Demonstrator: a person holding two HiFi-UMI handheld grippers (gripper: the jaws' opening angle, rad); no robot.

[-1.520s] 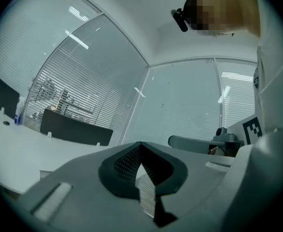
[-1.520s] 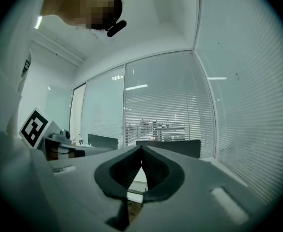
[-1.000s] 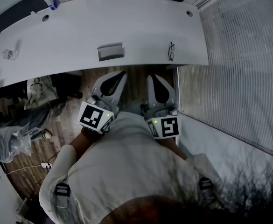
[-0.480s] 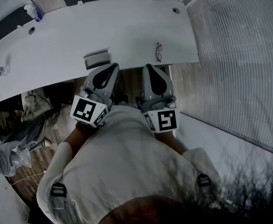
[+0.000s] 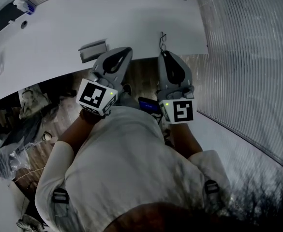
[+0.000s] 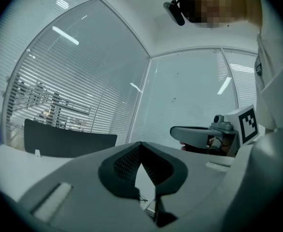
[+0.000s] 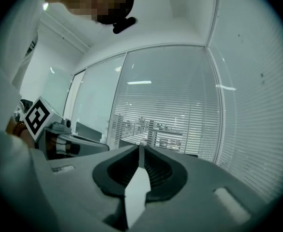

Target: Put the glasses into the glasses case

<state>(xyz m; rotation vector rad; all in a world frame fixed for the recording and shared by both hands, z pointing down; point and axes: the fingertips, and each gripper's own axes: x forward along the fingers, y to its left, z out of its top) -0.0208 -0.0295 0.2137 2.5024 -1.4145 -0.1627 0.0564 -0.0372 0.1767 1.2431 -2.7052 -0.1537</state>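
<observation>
Left gripper (image 5: 126, 52): jaws pressed together, holding nothing.
Right gripper (image 5: 164, 56): jaws just eased apart to a slit (only the white table (image 5: 131, 13) shows through).
Glasses (image 5: 161, 41): on the table, just ahead of the right jaws.
Glasses case (image 5: 93, 50): left of the left jaws.

White long-sleeved top (image 5: 126, 168), its sleeves ending short of the wrists; dark buckled straps (image 5: 59, 195) at seven and five o'clock; small black head-mounted unit (image 6: 174, 12), probably a camera.
</observation>
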